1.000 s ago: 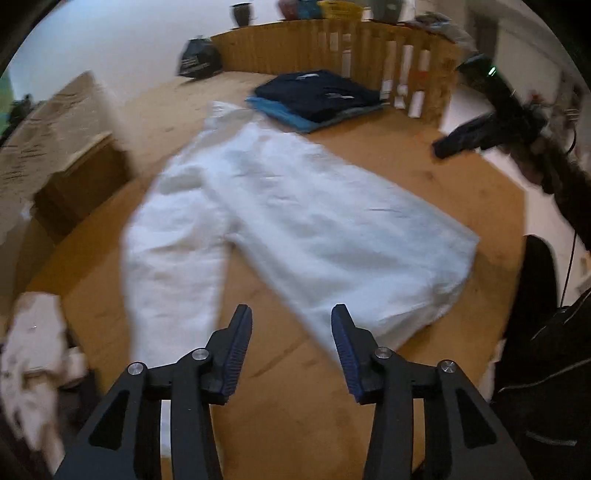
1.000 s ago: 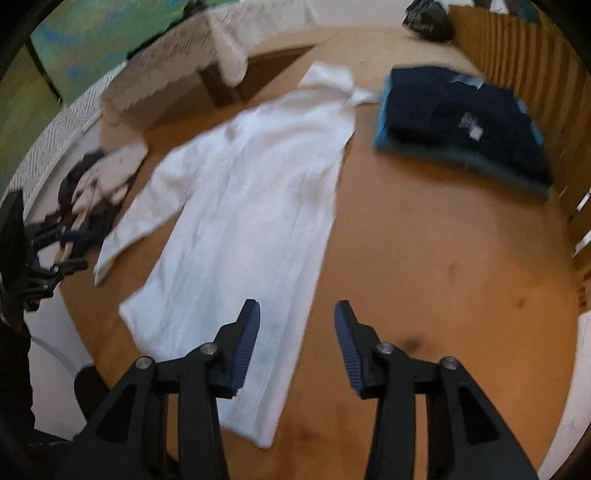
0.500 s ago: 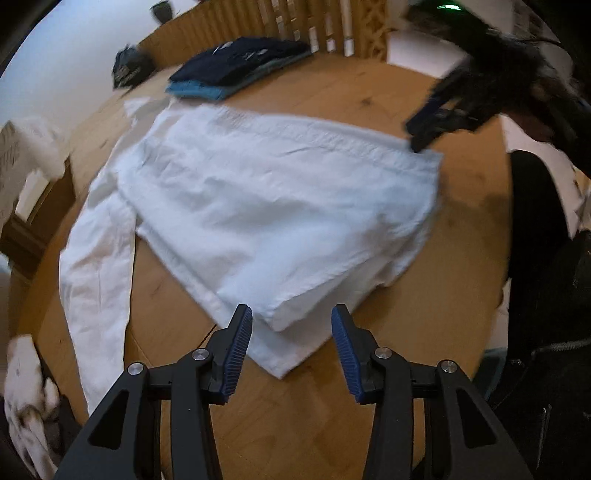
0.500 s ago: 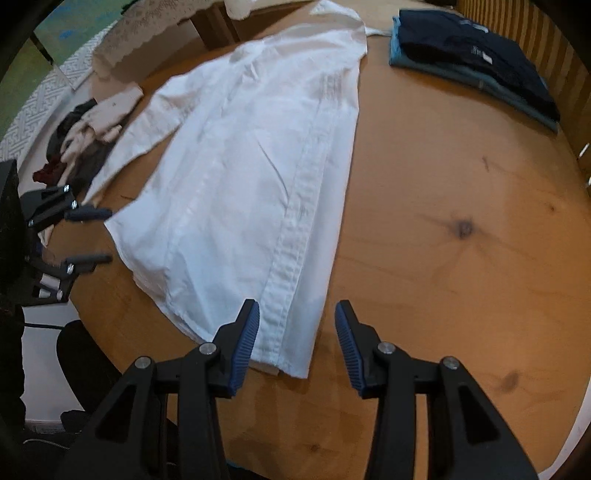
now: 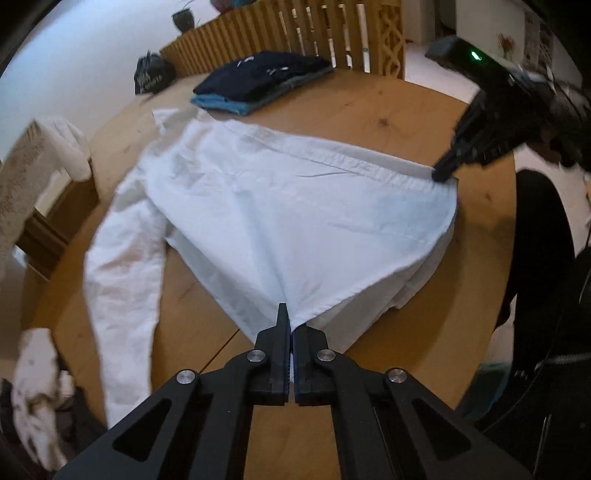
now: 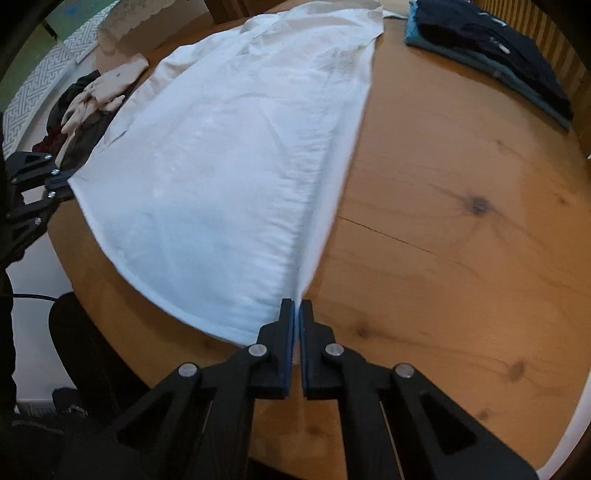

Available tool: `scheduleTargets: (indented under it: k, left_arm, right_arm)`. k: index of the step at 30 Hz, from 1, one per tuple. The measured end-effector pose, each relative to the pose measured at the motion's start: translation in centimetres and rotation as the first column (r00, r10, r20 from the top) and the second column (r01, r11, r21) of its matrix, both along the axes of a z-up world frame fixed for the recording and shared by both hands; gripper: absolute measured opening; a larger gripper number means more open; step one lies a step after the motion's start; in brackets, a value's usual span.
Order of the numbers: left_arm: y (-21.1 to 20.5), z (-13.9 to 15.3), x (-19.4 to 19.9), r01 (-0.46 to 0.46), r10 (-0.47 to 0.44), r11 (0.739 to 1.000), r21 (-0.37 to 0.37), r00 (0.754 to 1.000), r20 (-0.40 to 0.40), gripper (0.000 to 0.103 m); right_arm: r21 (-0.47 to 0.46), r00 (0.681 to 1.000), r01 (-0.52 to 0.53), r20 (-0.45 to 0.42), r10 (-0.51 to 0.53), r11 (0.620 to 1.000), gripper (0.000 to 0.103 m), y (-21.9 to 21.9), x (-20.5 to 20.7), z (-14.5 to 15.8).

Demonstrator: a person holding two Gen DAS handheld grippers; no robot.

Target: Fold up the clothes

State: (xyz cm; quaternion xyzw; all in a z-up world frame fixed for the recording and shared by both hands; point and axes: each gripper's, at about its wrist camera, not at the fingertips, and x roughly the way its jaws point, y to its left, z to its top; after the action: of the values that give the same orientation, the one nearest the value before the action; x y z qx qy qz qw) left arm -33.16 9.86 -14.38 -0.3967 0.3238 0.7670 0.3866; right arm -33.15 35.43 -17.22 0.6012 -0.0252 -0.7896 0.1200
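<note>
- White shirt [image 5: 280, 206] lies spread on the wooden bench [image 6: 461, 240], its hem near the edge.
- Left tool [image 5: 290, 328] and right tool [image 6: 297, 314] each pinch one hem corner, jaws closed.
- Lift both corners evenly and keep the hem taut, so the fold lands straight.

Round wooden table [image 5: 388, 122], knots and seam line in top. Wooden slatted railing [image 5: 325, 33] stood behind table. Black bag [image 5: 151, 75] sat on far table edge near railing. Dark pot [image 5: 183, 20] sat atop railing. Patterned rug [image 6: 40, 79] lay on floor. Cardboard box [image 5: 26, 184] stood beside table.
</note>
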Motion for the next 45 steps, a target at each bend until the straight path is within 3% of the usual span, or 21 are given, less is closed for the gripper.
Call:
scheduleTargets:
  k: [3,6,8,9,11,12,17,20,23,28,37,40,41,45]
  left_arm:
    - [-0.2,-2.1,1.1,0.018,-0.016,1.0,-0.022,0.996,0.083,0.0]
    - [0.2,-5.2,2.4,0.055,-0.043,0.992,-0.115,0.993,0.107,0.002]
    - [-0.1,-5.1,2.5,0.051,-0.04,0.994,-0.099,0.993,0.111,0.003]
    - [-0.3,-4.8,2.3,0.041,-0.03,0.995,-0.088,0.992,0.125,0.008]
    - [-1.0,-4.0,2.1,0.034,-0.023,0.997,-0.074,0.989,0.147,0.021]
    - [-1.3,-3.7,2.0,0.032,-0.02,0.997,-0.077,0.988,0.155,0.022]
    - [-2.3,0.0,2.3,0.024,-0.019,0.999,-0.03,0.99,0.137,0.022]
    - [-1.3,1.5,1.7,0.027,-0.028,1.0,0.01,0.996,0.087,0.025]
    - [0.7,0.2,0.1,0.048,-0.048,0.999,0.009,0.995,0.092,0.028]
    - [1.2,-5.1,-0.3,0.072,-0.054,0.992,-0.108,0.986,0.157,0.028]
    - [-0.5,-4.6,-0.6,0.045,-0.035,0.998,-0.052,0.984,0.174,0.029]
    - [-0.8,-4.4,-0.6,0.046,-0.038,0.998,-0.045,0.984,0.175,0.029]
    - [-0.8,-4.3,-0.6,0.047,-0.038,0.998,-0.043,0.984,0.176,0.029]
    - [-1.4,-4.2,0.3,0.044,-0.037,0.998,-0.039,0.985,0.169,0.029]
  right_arm:
    - [0.067,1.0,0.001,0.016,-0.002,0.998,0.003,0.4,1.1,-0.5]
    - [0.121,1.0,-0.013,0.021,0.01,0.993,0.003,0.0,2.0,-0.4]
    - [0.12,0.998,-0.031,-0.049,0.037,0.992,0.01,-1.3,2.2,1.1]
    - [0.118,0.995,-0.042,-0.089,0.052,0.992,0.02,-2.0,2.2,1.9]
    - [0.083,0.983,-0.079,-0.161,0.091,0.993,0.025,-3.7,2.3,3.1]
    - [0.07,0.98,-0.1,-0.167,0.11,0.993,0.025,-4.8,2.0,2.9]
    - [0.122,0.986,-0.133,-0.084,0.144,0.984,0.025,-6.5,1.6,-0.5]
    - [-0.015,0.998,-0.054,-0.027,0.054,0.998,0.026,-4.2,2.2,-0.6]
    - [-0.095,1.0,0.011,-0.002,-0.012,0.995,0.026,-2.4,3.3,0.0]
    - [-0.126,0.998,0.05,0.034,-0.046,0.991,0.026,-1.7,4.2,0.5]
    - [-0.004,0.998,0.001,0.06,-0.001,1.0,0.026,-3.4,3.4,-0.5]
    - [0.028,0.998,-0.02,0.067,0.018,0.999,0.022,-4.0,3.4,-0.8]
    - [0.038,0.997,-0.027,0.07,0.024,0.999,0.005,-4.2,3.4,-0.8]
    - [0.042,0.998,-0.022,0.068,0.019,0.999,0.002,-3.2,3.9,-0.4]
